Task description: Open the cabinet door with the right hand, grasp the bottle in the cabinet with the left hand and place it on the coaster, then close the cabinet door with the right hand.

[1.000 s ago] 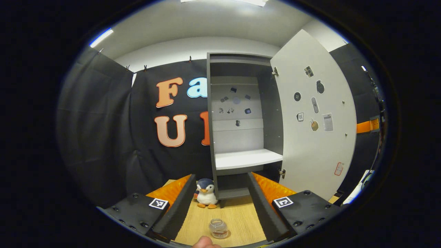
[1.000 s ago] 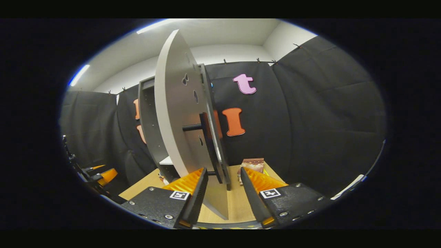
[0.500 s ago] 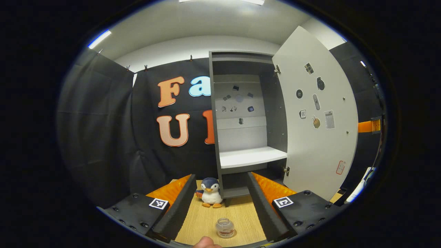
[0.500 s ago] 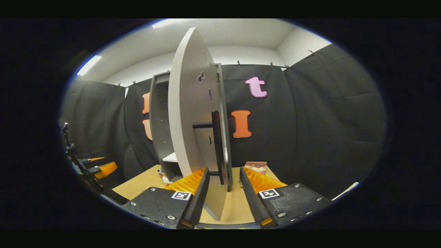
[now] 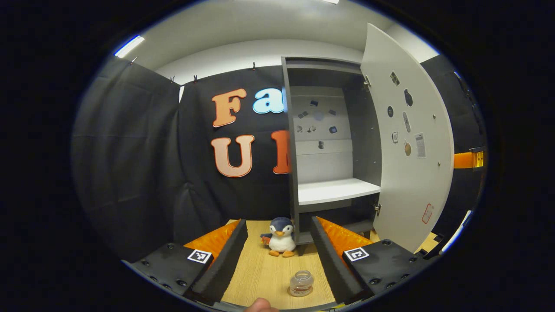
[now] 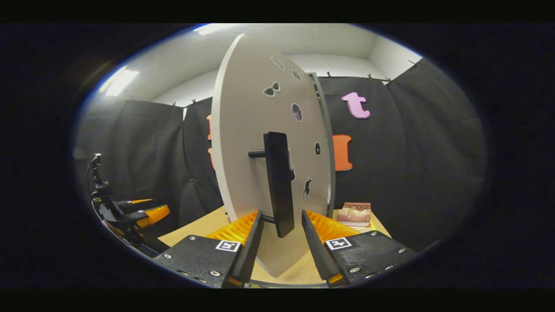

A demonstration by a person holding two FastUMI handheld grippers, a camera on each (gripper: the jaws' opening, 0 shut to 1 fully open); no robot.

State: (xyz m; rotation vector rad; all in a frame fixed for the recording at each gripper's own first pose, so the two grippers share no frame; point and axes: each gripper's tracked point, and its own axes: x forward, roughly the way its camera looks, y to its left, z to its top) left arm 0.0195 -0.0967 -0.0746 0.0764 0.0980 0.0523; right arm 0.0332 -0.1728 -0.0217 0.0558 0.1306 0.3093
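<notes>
The door [image 6: 260,173] has swung further round over the last second: in the right gripper view its outer face and handle [image 6: 278,182] now show broadly where a moment ago the panel was seen nearly edge-on, and in the left gripper view the door [image 5: 412,143] stands narrower against the cabinet [image 5: 329,147], so closing appears to be under way. The right hand-held gripper [image 6: 281,234] has its jaws spread either side of the handle's lower end, with a gap on each side, so it is open and not clamping; whether one finger presses the handle I cannot tell. The left hand-held gripper [image 5: 279,255] is also open and empty, held low over the table [image 5: 260,277]. The bottle [image 5: 301,283] stands upright on the table between its fingers, close to the right one, near the bottom of the view; something thin and dark seems to lie under its base, probably the coaster, though it is too small to be sure. A toy penguin [image 5: 280,237] sits by the cabinet's foot. The shelf [image 5: 334,190] is bare, so only shutting the door seems left.
</notes>
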